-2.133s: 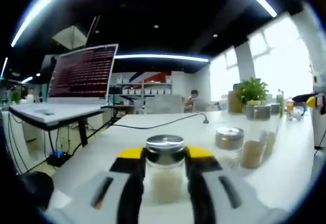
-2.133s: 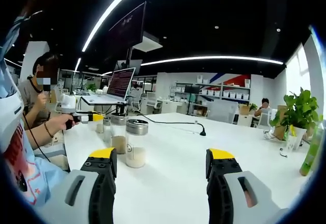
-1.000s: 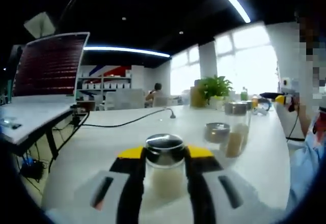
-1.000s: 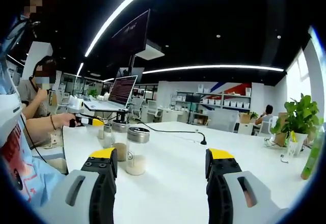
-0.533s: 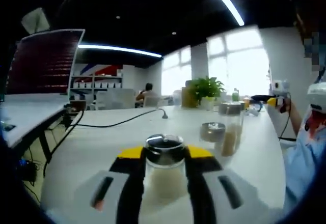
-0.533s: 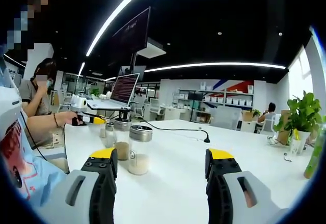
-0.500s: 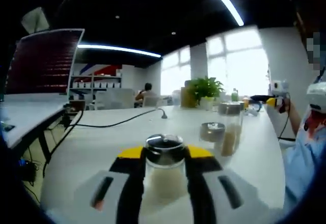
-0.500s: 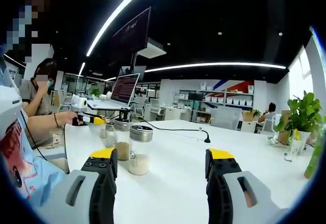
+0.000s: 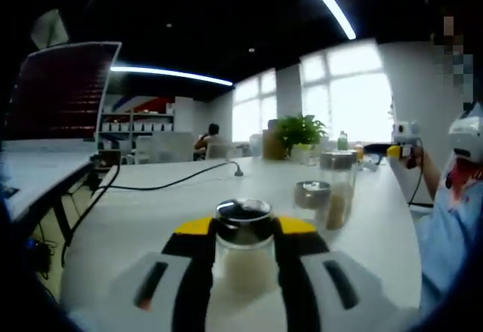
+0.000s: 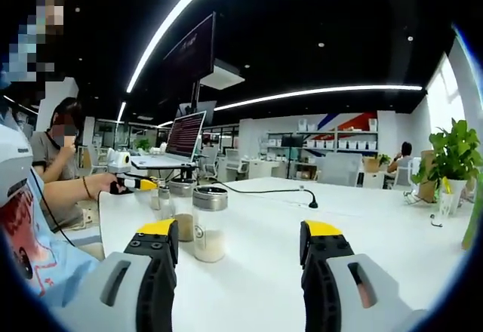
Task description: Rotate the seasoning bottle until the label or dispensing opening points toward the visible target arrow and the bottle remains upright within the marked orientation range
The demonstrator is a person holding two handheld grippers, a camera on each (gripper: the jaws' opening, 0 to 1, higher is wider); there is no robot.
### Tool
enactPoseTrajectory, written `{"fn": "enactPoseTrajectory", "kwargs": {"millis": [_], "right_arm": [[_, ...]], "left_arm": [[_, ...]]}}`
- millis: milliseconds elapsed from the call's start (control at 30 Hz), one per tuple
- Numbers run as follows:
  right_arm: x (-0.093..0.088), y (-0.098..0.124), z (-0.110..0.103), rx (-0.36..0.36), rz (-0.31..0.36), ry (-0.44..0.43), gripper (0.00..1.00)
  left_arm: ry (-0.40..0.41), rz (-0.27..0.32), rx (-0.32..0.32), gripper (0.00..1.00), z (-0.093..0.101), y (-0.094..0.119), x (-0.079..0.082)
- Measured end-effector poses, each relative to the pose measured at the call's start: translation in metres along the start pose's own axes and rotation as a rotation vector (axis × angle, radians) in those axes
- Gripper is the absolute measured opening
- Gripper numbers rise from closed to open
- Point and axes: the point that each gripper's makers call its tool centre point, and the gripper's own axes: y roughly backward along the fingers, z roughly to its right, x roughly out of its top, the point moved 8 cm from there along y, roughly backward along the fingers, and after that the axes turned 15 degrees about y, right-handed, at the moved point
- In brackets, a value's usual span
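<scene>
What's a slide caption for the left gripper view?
Left gripper jaws clamp an upright seasoning bottle on the white table.

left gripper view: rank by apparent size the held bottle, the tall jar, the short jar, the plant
1. Held bottle, largest, though nearest the camera.
2. Tall jar.
3. Plant and short jar look alike; the plant sits farther back, so no ranking.

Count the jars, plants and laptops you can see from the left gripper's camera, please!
Seasoning bottles: 3 (held bottle, short bottle, tall bottle)
Potted plant: 1
Laptop: 1
Total: 5
</scene>
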Motion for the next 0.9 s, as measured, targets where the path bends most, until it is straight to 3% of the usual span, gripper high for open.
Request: {"fn": "enactPoseTrajectory", "kwargs": {"millis": [300,533,567,800,900], "right_arm": [[-0.0028,-0.0005,0.0032,-0.004,0.018,-0.026,0.58],[-0.0065,0.0021,0.0042,-0.004,0.005,-0.029,0.62],[-0.0070,0.0025,0.0038,-0.003,0.002,-0.028,0.62],[-0.0056,-0.0001,0.0006,0.007,-0.009,-0.009,0.64],[-0.0023,-0.0044,-0.0005,0.011,-0.012,-0.003,0.65]], "left_arm": [[0.006,-0.001,0.001,0.32,0.0000,0.0012,-0.0012],[0.010,0.000,-0.010,0.32,0.0002,0.0020,-0.0024],[-0.029,0.000,-0.015,0.32,-0.0003,0.0022,-0.0020],[-0.002,0.004,-0.029,0.32,-0.0010,0.0053,-0.0042],[0.093,0.045,-0.042,0.35,-0.0027,0.0069,-0.0021]]}}
